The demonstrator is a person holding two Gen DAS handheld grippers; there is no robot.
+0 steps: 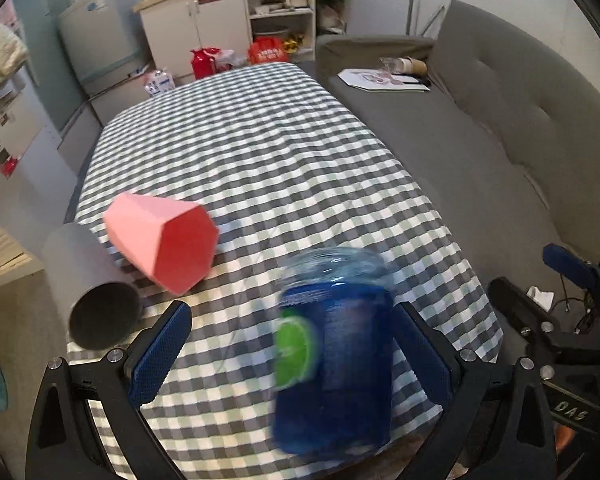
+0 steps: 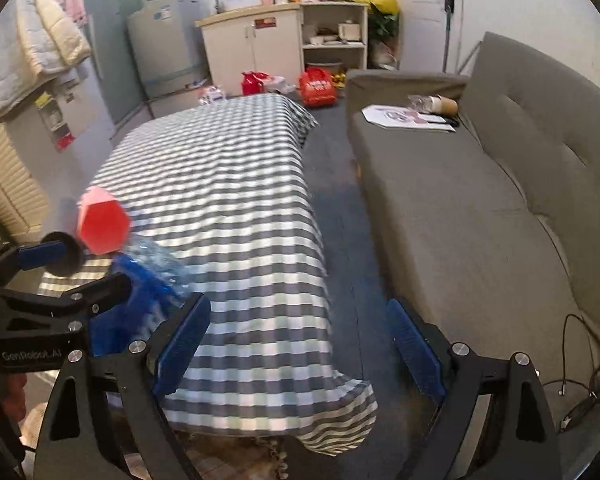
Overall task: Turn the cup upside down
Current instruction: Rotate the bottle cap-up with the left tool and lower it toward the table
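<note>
A blue translucent cup [image 1: 340,360] with a green label shows blurred on the checkered tablecloth [image 1: 260,152], near the table's front edge. It sits between the wide-apart fingers of my left gripper [image 1: 292,352], close to the right finger and far from the left one. The blur hides which end is up. The right wrist view shows the same blue cup [image 2: 148,288] just beyond the left gripper's fingers [image 2: 40,256]. My right gripper [image 2: 296,320] is open and holds nothing, out over the floor between table and sofa.
A pink hexagonal cup [image 1: 164,240] and a grey cup [image 1: 92,300] lie on their sides at the table's front left. A grey sofa [image 1: 480,140] runs along the right with papers on it. Cabinets, a fridge and red bags stand beyond the table.
</note>
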